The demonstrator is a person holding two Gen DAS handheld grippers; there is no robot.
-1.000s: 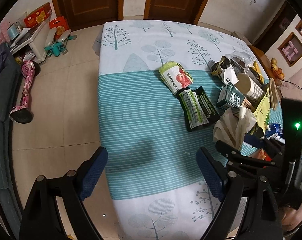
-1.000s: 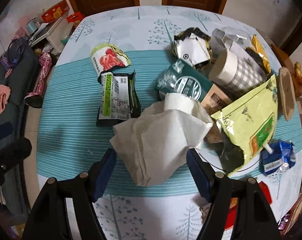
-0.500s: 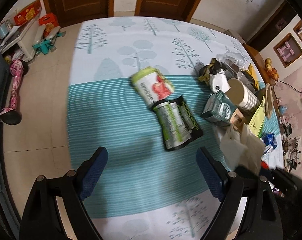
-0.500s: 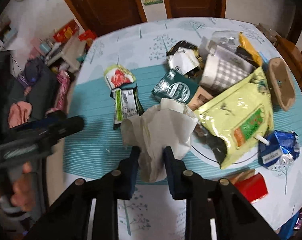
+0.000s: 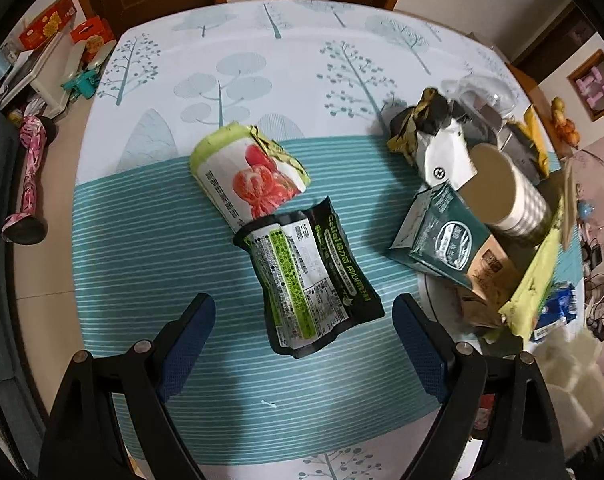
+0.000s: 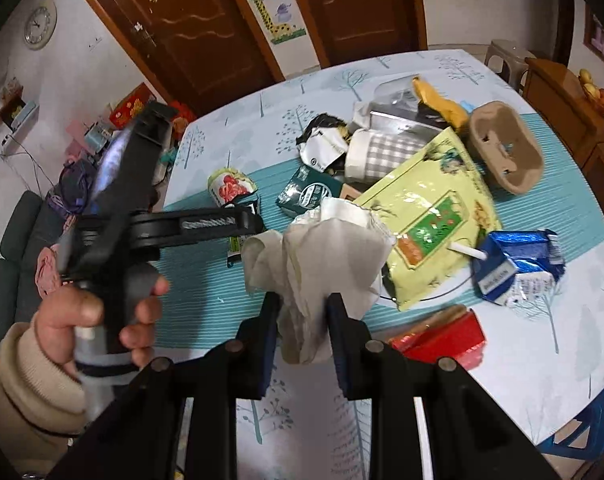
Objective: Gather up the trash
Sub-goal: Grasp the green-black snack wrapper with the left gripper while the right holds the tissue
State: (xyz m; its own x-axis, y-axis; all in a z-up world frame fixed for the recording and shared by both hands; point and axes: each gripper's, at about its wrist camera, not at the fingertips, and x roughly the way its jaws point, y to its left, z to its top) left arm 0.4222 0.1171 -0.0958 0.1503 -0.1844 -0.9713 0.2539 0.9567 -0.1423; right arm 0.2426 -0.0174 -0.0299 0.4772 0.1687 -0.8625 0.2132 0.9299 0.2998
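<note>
Tissue (image 6: 321, 264) lifted since earlier, teal-striped tablecloth (image 5: 150, 248), brown doors (image 6: 190, 28)

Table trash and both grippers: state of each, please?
Left gripper: open, above black-and-green snack pouch, which lies flat, torn open.
Right gripper: shut on crumpled white tissue.
Checked paper cup: on its side.
Blue foil drink carton: crushed, straw in.

Surface cloth (image 5: 150, 240): white with tree prints, teal striped band. Pouch (image 5: 313, 276): black, green label. Cup (image 5: 513, 204): grey-white check. Tissue (image 6: 321, 252): off-white.
</note>
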